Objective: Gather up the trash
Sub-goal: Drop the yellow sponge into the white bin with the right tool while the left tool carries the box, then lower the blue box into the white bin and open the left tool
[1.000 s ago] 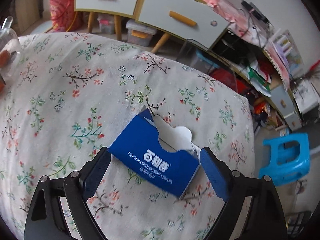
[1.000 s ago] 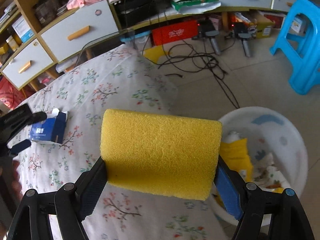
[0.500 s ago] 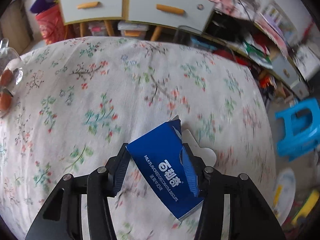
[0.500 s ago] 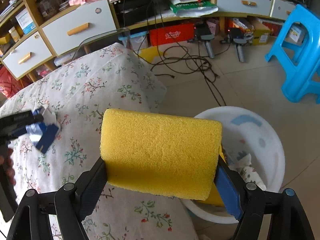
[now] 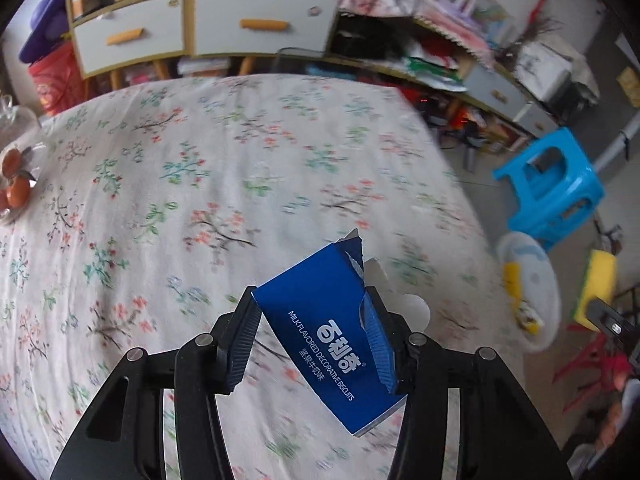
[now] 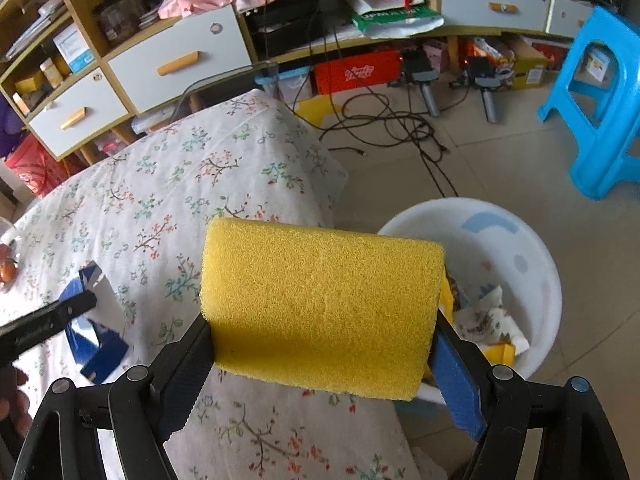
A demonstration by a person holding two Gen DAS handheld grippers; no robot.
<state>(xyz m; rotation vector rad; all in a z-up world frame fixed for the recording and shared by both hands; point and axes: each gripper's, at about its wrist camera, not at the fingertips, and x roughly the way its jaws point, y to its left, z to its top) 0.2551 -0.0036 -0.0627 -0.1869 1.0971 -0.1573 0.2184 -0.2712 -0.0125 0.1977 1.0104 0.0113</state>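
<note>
— Two grippers, two loads. What's in your left one?

— My left gripper (image 5: 312, 336) is pinching the blue biscuit box (image 5: 328, 332). The pads press its two long sides, and the box sits tilted between them, torn end pointing up and away from me, the other corner hanging down past the right finger. It's clear of the flowered tablecloth (image 5: 200, 168); nothing of it touches the cloth.

— And the right?

— My right gripper (image 6: 320, 364) is clamped on the yellow sponge (image 6: 320, 304). The sponge spans the whole gap, bulging above the fingers, one pad against each end.

— Where's the bin in all this?

— The white trash tub (image 6: 548, 276) stands on the floor just beside the table's corner. From my right wrist it lies directly behind the sponge, slightly to the right, with crumpled paper and something yellow already inside. From the left wrist view the tub (image 5: 532, 280) is off to the right, beyond the table edge, well apart from the box.

— Can you see the box from the right side?

— Yes, at the far left, the box (image 6: 96, 320) hangs over the cloth in the left gripper's black fingers (image 6: 52, 316).

— Anything else near?

— One blue stool (image 6: 600, 112) on the floor past the tub.
</note>
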